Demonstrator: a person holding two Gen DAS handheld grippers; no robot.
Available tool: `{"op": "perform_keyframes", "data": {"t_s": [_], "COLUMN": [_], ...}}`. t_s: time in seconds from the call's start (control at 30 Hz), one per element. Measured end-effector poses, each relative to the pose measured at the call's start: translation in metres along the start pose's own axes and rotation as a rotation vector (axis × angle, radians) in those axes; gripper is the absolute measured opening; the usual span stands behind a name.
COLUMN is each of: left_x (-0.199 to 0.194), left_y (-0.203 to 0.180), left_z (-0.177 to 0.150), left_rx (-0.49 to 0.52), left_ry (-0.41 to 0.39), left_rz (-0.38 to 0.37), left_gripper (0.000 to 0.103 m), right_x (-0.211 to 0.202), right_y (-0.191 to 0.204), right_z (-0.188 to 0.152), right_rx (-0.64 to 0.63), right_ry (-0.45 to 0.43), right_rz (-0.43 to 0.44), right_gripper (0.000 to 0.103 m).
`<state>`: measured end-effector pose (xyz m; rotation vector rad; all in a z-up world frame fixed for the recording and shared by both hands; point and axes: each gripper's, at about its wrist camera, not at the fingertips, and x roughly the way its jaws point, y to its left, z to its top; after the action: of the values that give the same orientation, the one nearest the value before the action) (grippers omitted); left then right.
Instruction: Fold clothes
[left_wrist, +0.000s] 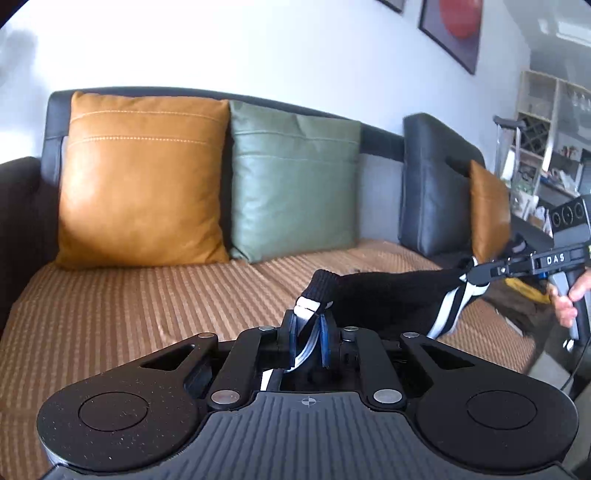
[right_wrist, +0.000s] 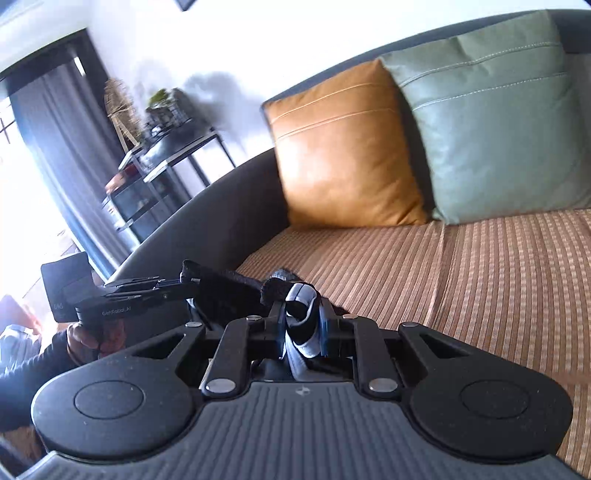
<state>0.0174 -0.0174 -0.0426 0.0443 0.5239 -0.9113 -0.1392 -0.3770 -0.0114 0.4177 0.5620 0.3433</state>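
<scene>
The left gripper (left_wrist: 308, 325) clamps narrowly on the black garment (left_wrist: 388, 295). The right gripper (right_wrist: 304, 325) pinches its striped edge, the cloth stretched between both.

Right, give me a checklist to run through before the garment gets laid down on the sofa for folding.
1. Left gripper shut on the black garment with white stripes: ok, jaws pinch a striped edge.
2. Right gripper shut on the garment: ok, fabric sits between its jaws.
3. Garment spread between the two grippers: ok, it spans them above the seat.
4. Garment free of twists: cannot tell, the fabric bunches at both grips.
5. Striped seat cover free for laying down: ok in the part shown.
6. Orange cushion and green cushion out of the way: ok, both lean on the backrest.
</scene>
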Motion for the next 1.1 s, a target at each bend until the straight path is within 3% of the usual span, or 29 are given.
{"op": "perform_keyframes", "data": {"t_s": [0.3, 0.5, 0.57, 0.6, 0.63, 0.67, 0.7, 0.73, 0.83, 0.97, 1.07, 1.1], "left_x": [-0.038, -0.036, -0.031, -0.028, -0.025, -0.023, -0.020, -0.018, -0.010, 0.011, 0.030, 0.036], "left_y": [-0.010, -0.013, -0.023, -0.025, -0.027, -0.023, -0.019, -0.015, -0.005, -0.011, -0.015, -0.014], "left_z": [-0.061, -0.089, -0.088, -0.086, -0.085, -0.083, -0.082, -0.081, -0.077, -0.076, -0.076, -0.076], "left_rx": [-0.071, -0.084, -0.010, -0.013, -0.018, -0.075, -0.135, -0.195, -0.348, -0.348, -0.335, -0.350], "left_ry": [0.036, 0.121, 0.139, 0.144, 0.149, 0.139, 0.127, 0.116, 0.087, 0.119, 0.156, 0.166], "left_rz": [0.042, 0.071, 0.082, 0.077, 0.072, 0.066, 0.061, 0.055, 0.048, 0.072, 0.094, 0.096], "left_gripper": [0.002, 0.003, 0.028, 0.030, 0.039, 0.047, 0.062, 0.066, 0.069, 0.074, 0.074, 0.070], "right_x": [-0.023, -0.002, 0.009, 0.014, 0.017, 0.019, 0.021, 0.022, 0.023, 0.024, 0.025, 0.026], "right_y": [0.030, 0.060, 0.063, 0.064, 0.064, 0.066, 0.067, 0.069, 0.073, 0.075, 0.073, 0.073], "right_z": [-0.083, -0.132, -0.145, -0.149, -0.153, -0.156, -0.159, -0.161, -0.170, -0.180, -0.185, -0.184], "right_rx": [-0.104, -0.338, -0.386, -0.403, -0.431, -0.465, -0.498, -0.530, -0.608, -0.664, -0.661, -0.655], "right_ry": [0.065, 0.179, 0.221, 0.241, 0.257, 0.267, 0.272, 0.277, 0.293, 0.312, 0.312, 0.307], "right_rz": [-0.003, -0.033, -0.039, -0.043, -0.052, -0.061, -0.067, -0.074, -0.085, -0.089, -0.093, -0.095], "right_gripper": [0.020, 0.020, 0.020, 0.020, 0.020, 0.020, 0.020, 0.020, 0.020, 0.019, 0.019, 0.019]}}
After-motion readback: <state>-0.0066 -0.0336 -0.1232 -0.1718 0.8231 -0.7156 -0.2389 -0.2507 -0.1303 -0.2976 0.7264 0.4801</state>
